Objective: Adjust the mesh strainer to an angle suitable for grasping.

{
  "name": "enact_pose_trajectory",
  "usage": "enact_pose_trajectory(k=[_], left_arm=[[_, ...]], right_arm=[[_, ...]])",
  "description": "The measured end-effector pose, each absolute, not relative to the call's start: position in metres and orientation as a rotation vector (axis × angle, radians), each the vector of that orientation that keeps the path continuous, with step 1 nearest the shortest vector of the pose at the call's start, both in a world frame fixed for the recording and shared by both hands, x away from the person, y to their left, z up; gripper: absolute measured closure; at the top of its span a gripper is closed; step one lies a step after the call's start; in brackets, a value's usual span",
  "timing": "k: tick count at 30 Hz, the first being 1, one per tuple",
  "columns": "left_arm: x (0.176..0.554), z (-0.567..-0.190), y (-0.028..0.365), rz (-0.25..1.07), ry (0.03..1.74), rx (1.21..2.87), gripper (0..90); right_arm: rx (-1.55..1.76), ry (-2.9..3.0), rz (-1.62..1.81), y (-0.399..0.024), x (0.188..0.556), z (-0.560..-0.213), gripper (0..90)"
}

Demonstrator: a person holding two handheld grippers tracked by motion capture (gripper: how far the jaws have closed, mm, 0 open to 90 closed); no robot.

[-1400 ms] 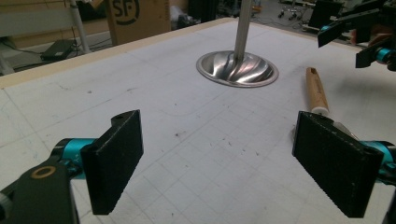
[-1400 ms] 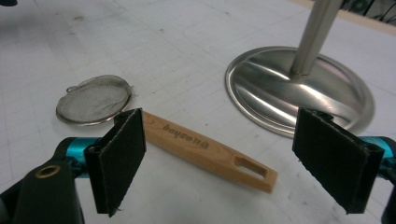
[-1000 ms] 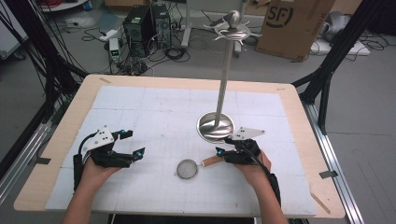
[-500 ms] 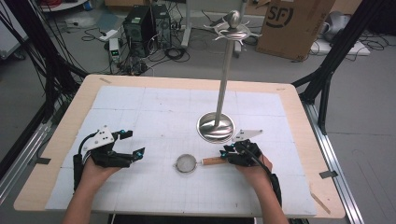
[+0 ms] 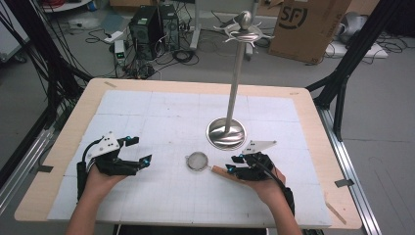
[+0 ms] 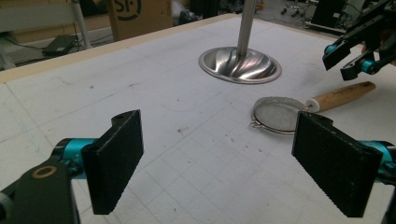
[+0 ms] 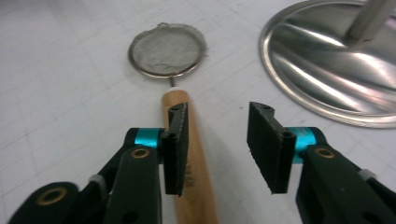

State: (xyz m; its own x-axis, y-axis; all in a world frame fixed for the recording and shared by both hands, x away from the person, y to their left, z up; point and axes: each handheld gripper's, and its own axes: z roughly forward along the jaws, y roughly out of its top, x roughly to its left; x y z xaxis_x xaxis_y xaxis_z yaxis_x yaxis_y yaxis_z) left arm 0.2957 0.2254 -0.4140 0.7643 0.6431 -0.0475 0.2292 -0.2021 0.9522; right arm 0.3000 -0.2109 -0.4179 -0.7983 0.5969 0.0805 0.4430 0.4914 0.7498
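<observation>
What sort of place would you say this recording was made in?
Probably a lab or workshop set up for recording: a gridded table framed by black struts, computer towers with cables on the floor, and a cardboard box behind.

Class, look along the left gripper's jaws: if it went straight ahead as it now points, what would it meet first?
Most likely the strainer lying on the table, slightly right of centre; the stand's base lies beyond. Depth is hard to judge.
</observation>
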Motion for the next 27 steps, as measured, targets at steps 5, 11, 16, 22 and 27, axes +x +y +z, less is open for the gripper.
enact_pose_trajectory(k=[5, 11, 16, 22, 27], left_arm=[[0.295, -0.413, 0.226, 0.439, 0.68, 1.765, 17.2], [0.295, -0.413, 0.226, 0.437, 0.683, 1.763, 17.1], [0.295, -0.413, 0.227, 0.437, 0.683, 1.762, 17.1], [0.295, -0.413, 0.226, 0.437, 0.682, 1.764, 17.2], [0.295, -0.413, 0.226, 0.434, 0.681, 1.764, 17.2]], right_arm=[[0.834, 2.618, 1.123, -0.197, 0.298, -0.424, 54.9], [0.78, 2.706, 1.02, -0.183, 0.298, -0.433, 58.4], [0.748, 2.713, 0.989, -0.18, 0.298, -0.433, 66.6], [0.718, 2.728, 0.995, -0.173, 0.3, -0.432, 68.2], [0.684, 2.743, 1.005, -0.162, 0.305, -0.432, 68.4]])
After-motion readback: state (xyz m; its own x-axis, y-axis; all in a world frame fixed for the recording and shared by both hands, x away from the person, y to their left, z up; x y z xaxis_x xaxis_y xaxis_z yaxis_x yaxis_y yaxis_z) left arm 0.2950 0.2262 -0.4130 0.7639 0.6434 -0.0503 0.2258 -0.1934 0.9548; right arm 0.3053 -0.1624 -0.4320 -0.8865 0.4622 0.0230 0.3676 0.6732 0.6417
